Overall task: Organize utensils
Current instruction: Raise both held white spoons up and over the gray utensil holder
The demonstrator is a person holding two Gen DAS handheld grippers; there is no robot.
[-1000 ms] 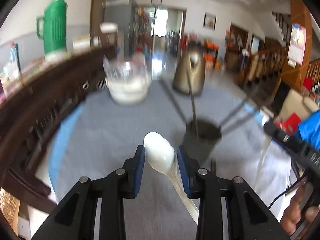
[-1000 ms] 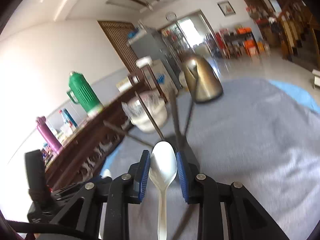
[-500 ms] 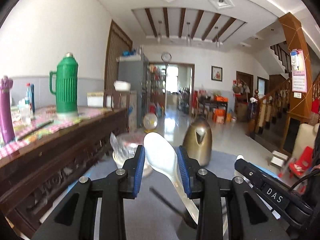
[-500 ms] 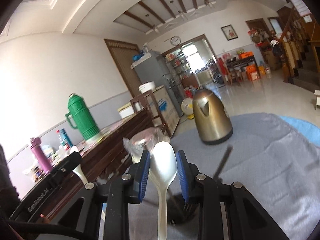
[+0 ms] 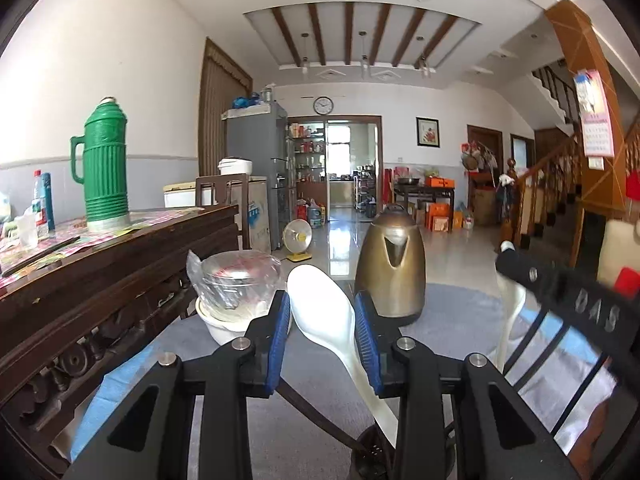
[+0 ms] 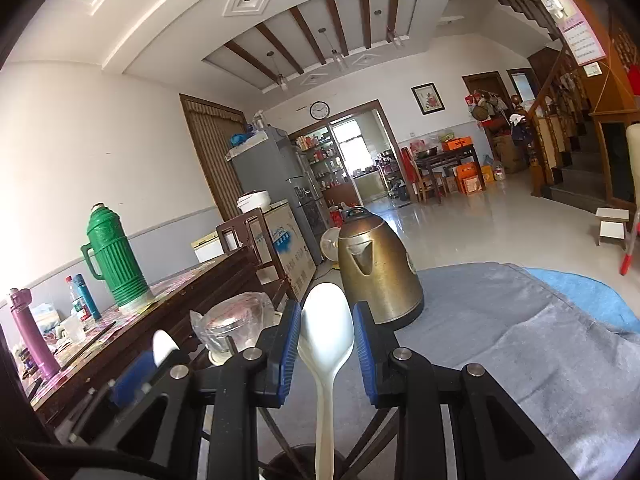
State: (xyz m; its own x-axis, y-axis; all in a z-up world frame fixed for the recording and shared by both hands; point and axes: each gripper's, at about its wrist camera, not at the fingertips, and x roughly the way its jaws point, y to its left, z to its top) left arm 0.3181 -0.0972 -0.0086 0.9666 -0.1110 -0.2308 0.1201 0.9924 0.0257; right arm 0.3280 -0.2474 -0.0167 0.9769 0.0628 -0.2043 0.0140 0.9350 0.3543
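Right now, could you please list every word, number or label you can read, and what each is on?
"DAS": on the right gripper, blurred, seen from the left wrist.
Wall calendar: print too small.
Clock: numerals too small.
White cabinet: blue lettering unreadable.

Two white plastic spoons, one (image 5: 324, 312) slanting with bowl up-left and handle down-right, the other (image 6: 326, 332) upright with bowl on top, point their handles down toward a dark utensil holder (image 6: 298, 462) ringed by dark chopsticks (image 5: 316, 412).
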